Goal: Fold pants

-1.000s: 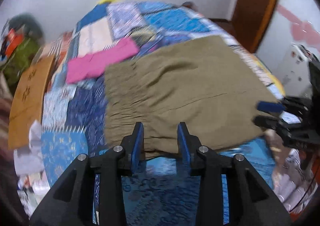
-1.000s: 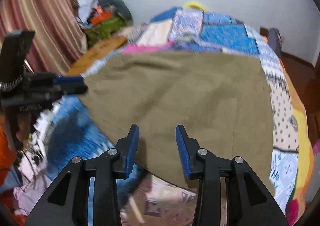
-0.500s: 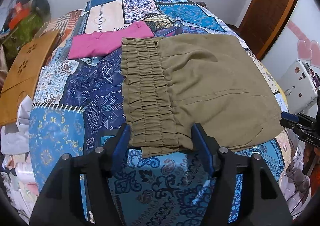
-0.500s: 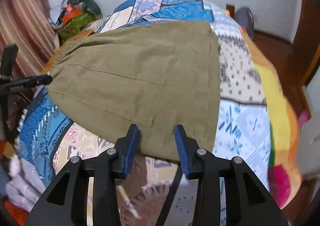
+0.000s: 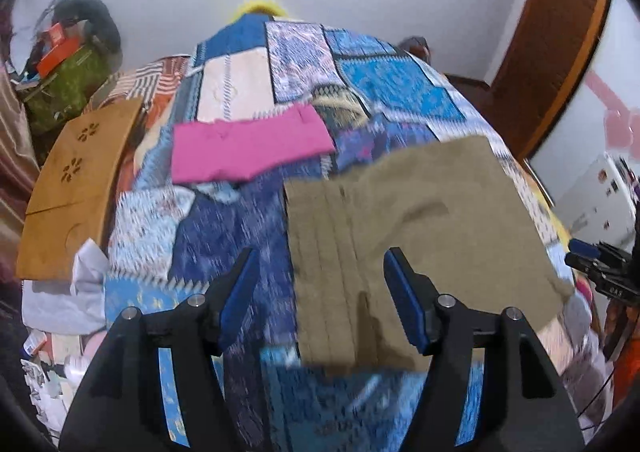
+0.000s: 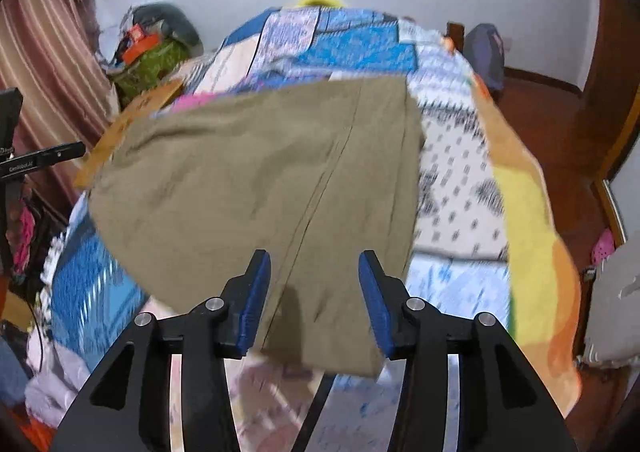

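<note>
The olive pants [image 5: 408, 236] lay folded into a broad rectangle on the patchwork bedspread [image 5: 224, 236] of a bed, elastic waistband toward the left tongs [image 5: 318, 284] and the far end reaching the near right corner of the bed under the right tongs [image 6: 314, 284]. Both tongs stood clear above the cloth and gripped nothing: the left tongs' jaws stood wide apart, while the right tongs' jaws were opening, with only the lying fabric seen through the gap. A folded pink garment [image 5: 248, 144] lay beyond the waistband, apart from the pants, and a wooden board [image 5: 76, 188] sat at the bed's left edge.

The step in hand appeared to be a release after a fold. Done well, it would call for lifting both tongs straight off so no pad drags the top layer, then taking both corners of one short edge evenly, so the next fold lands square and the waistband stays flat.

Compared with a second earlier, the left tongs had spread from a narrow gap at the pants' near edge and drawn up and back from it. The right tongs had widened too and moved along the near edge toward the pants' right corner.
</note>
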Motion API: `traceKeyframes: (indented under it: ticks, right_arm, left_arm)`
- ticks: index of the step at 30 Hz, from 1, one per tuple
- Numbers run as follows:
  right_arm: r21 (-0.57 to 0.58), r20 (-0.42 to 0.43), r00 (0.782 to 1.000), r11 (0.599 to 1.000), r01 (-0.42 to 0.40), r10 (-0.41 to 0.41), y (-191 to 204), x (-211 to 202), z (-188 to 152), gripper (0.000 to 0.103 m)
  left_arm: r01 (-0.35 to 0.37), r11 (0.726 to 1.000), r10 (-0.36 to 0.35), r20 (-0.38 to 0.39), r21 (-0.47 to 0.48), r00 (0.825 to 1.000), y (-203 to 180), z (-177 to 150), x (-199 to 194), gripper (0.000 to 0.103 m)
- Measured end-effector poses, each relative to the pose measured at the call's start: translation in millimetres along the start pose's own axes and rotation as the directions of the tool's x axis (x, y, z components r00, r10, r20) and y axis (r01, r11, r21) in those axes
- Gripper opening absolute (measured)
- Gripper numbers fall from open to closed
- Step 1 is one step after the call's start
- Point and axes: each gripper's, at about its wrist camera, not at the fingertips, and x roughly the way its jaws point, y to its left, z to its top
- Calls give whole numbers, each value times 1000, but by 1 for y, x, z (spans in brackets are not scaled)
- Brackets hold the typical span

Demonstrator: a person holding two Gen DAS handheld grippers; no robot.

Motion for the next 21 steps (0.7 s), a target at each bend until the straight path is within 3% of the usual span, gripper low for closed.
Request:
traceKeyframes:
  ticks: [4,10,21]
  right_arm:
    - [-5,38,999,1000,19,-19,-8,6,27,48]
    - [-31,72,996,998,47,-45,-22,30,63,52]
    - [-98,65,995,992,77,-71,-52,110,118,52]
  left_arm:
    - [3,1000,-3,-4,-17,1000,3,23,19,65]
    - [10,999,-12,-70,-41,997,9,46,70,65]
    - [45,998,-50,-146,-39,988,13,43,126,65]
